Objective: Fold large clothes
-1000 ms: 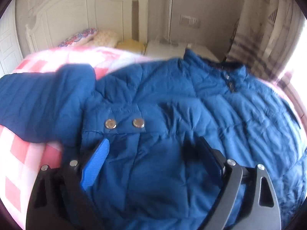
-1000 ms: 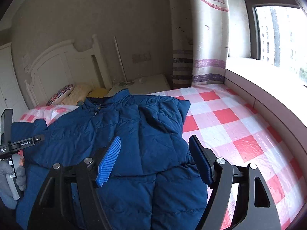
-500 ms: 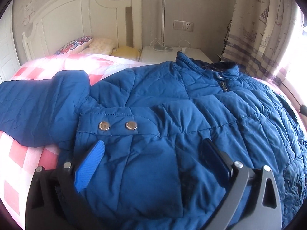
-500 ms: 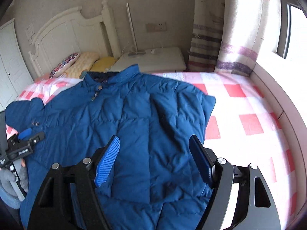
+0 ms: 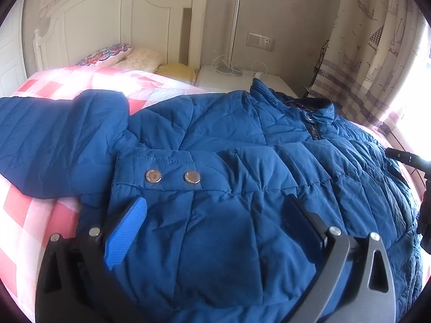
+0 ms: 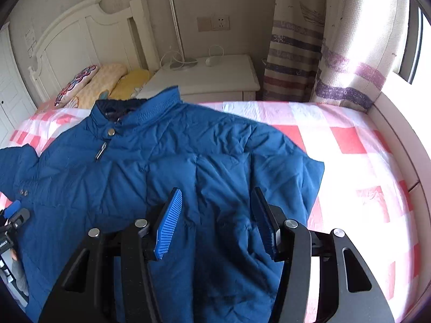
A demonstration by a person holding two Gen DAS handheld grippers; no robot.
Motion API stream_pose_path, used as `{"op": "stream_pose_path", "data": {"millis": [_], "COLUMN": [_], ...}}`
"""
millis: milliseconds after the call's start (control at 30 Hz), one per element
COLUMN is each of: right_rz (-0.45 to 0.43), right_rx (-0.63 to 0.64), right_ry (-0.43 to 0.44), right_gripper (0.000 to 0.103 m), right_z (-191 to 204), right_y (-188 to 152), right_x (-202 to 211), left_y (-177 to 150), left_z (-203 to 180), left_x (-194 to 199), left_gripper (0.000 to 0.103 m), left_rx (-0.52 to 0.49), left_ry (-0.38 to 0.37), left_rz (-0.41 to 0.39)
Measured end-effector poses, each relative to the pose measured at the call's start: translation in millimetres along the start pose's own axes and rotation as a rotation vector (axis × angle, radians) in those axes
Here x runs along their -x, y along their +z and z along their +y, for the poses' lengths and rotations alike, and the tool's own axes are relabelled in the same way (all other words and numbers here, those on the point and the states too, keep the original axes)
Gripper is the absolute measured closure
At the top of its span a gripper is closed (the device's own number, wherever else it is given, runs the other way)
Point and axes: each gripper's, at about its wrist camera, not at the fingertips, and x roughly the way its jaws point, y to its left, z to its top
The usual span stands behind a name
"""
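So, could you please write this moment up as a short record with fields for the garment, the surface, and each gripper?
garment: blue quilted jacket, front up, collar toward the headboard
sleeve: cuff with two metal snaps folded across the front
surface: pink checked bed cover
left gripper: open, fingers over the cuff area, holding nothing
right gripper: open, above the jacket's side near the window, holding nothing

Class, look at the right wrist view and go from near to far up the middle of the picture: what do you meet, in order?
right hand-held gripper → blue jacket → jacket collar → white nightstand → wall socket
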Motion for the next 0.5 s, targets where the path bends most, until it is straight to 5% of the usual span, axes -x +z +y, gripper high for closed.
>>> {"op": "stream_pose_path", "data": {"millis": [100, 167, 300, 400, 500], "right_rz": [-0.031, 0.074, 0.131, 0.048, 0.145], "right_rx": [0.005, 0.009, -0.059, -0.141, -0.145], "right_ry": [-0.067, -0.119, -0.096, -0.099, -0.11], "right_gripper": [0.05, 0.05, 0.048, 0.042, 0.037], "right_z": [-2, -7, -18, -32, -42], "right_y": [14, 17, 24, 28, 20], "right_x": [-13, -44, -49, -32, -56], "left_y": [1, 1, 1, 1, 1], "left_z": [7, 10, 10, 8, 9], "left_x": [3, 3, 2, 1, 0], "left_gripper": [0.002, 0.002, 0.002, 0.002, 0.002], "left_rx": [0.034, 0.05, 0.043, 0.034, 0.039], "left_ry": [-0.018, -0.028, -0.027, -0.03, -0.034], "left_rz": [-0.012, -0.013, -0.011, -0.004, 0.001]}}
